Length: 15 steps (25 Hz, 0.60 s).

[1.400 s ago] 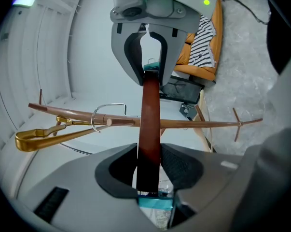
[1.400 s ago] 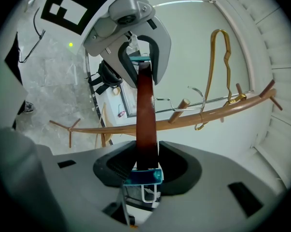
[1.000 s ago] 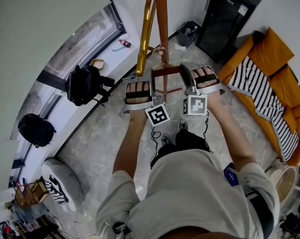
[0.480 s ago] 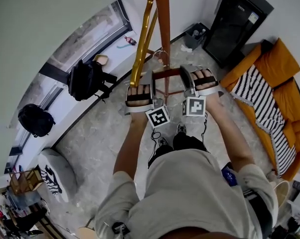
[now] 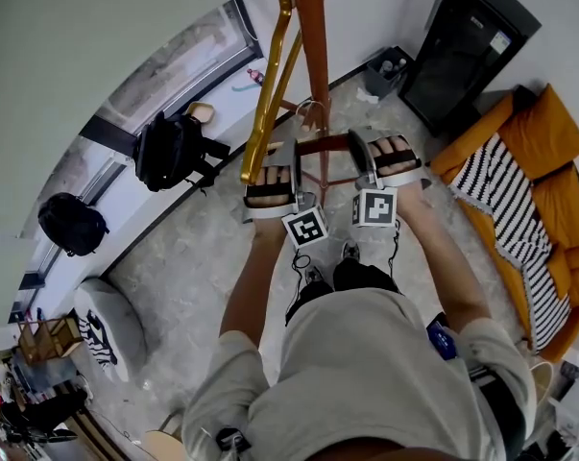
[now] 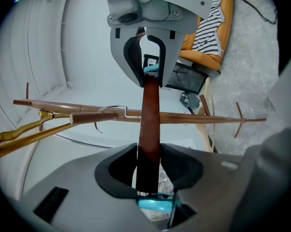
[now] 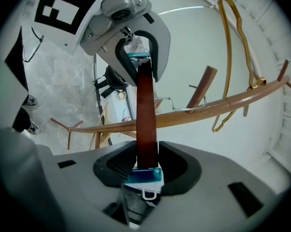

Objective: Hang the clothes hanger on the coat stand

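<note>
Both grippers were clamped on the clothes hanger (image 5: 324, 144), one per end. The left gripper (image 6: 148, 166) had its pads pressed flat against the bar, and the right gripper (image 7: 146, 161) was pinching the far end the same way. So the hanger ran straight across from one set of jaws to the other.

Its wire hook (image 6: 111, 111) poked out ahead of the jaws, right up against the coat stand (image 5: 311, 36) pole and next to a short peg (image 7: 203, 87). I honestly couldn't tell if it was actually on the peg or just beside it.

Room-wise it was tight in front. The pole sat just ahead, between the two grippers, and a gold hanger (image 5: 268, 84) dangled off the stand just past the left gripper's outer side. Out beyond the right gripper there was open floor (image 5: 193, 248) before the orange sofa (image 5: 548, 152) with its striped throw. Well off to the left gripper's side sat a black backpack (image 5: 169, 152).

The hanger was smooth, flat, reddish-brown wood, and the pole was round, lighter wood. The hook was thin bent wire, the gold hanger was shiny curved metal, and the floor was speckled grey stone.
</note>
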Available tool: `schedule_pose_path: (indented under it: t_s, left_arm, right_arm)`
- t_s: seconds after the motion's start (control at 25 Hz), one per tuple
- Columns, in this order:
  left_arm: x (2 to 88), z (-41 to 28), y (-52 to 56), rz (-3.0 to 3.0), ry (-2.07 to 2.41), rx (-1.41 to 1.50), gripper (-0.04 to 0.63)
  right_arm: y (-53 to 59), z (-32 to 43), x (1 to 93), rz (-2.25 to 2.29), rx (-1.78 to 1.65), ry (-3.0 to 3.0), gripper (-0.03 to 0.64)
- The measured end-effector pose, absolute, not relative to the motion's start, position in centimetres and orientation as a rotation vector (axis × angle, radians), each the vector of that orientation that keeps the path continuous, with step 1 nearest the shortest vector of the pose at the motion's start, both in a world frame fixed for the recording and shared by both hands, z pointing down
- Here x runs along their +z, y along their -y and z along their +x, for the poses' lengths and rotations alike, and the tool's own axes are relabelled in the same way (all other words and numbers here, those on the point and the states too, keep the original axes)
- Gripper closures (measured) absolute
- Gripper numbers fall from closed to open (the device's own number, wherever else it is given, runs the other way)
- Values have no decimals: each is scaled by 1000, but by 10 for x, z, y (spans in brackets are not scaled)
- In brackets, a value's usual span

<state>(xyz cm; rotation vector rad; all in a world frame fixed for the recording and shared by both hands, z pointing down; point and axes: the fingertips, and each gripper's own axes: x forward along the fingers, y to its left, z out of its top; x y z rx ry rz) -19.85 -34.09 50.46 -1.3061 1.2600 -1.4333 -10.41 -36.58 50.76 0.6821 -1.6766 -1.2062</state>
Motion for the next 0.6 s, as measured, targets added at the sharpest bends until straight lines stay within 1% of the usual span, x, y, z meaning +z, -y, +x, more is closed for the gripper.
schedule_pose_path:
  t_s: [0.6]
  left_arm:
    - [518,-198,347,-1269,-1300,-1439,445]
  right_arm:
    - [374,-104,523,664,-1225,1694,482]
